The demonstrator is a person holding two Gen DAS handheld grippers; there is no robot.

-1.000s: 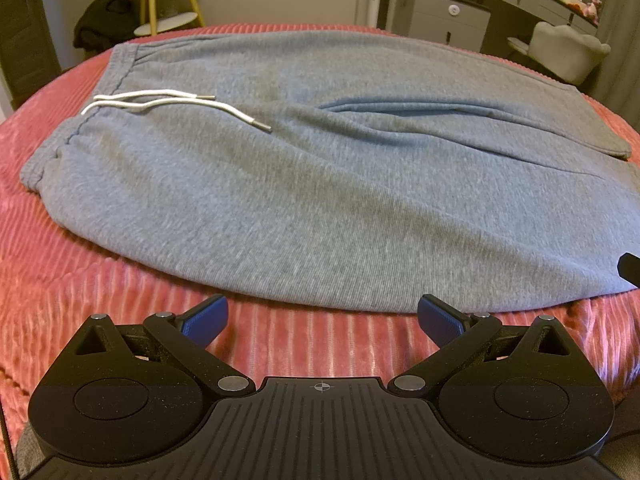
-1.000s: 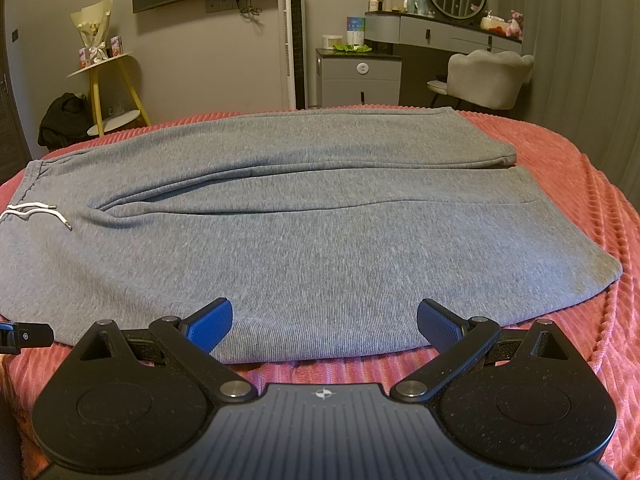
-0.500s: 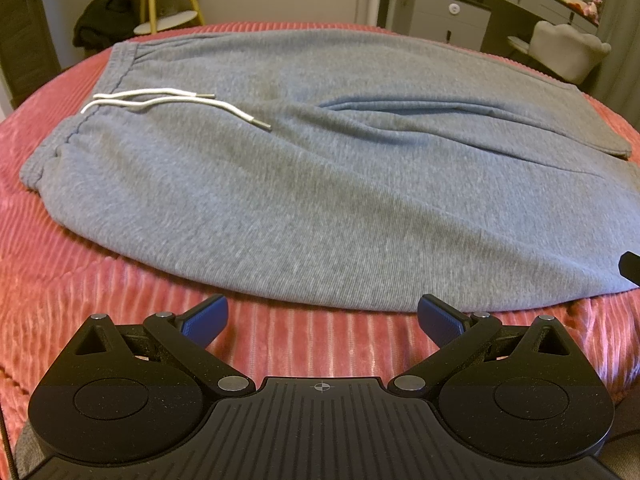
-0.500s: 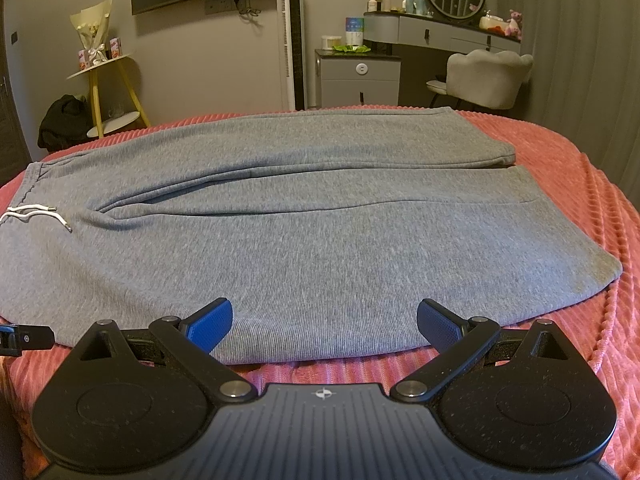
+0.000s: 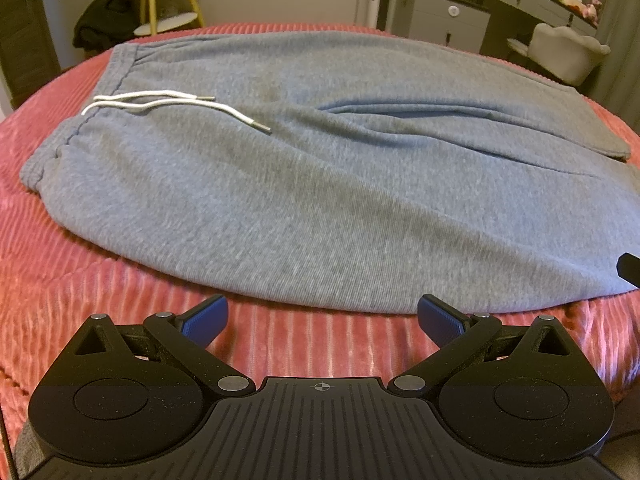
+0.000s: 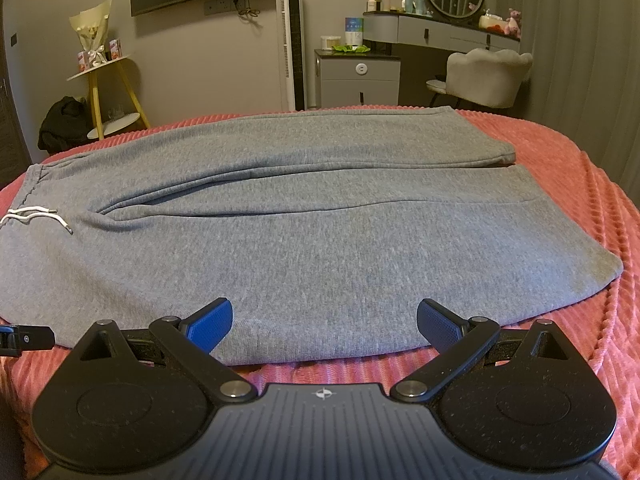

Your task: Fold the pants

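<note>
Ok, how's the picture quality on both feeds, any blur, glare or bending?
Left wrist view: dim warm light, pants slightly soft, bed edge bowed by the fisheye, no glare. Right wrist view: sharper, same dim light, pants evenly lit, corners darkened.

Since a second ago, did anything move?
Almost nothing. The right hand-held gripper drifted a touch rightward, so the grey pants sit slightly further left in its view. Both grippers stayed open, holding nothing; the left hand-held gripper and the pants kept still.
</note>
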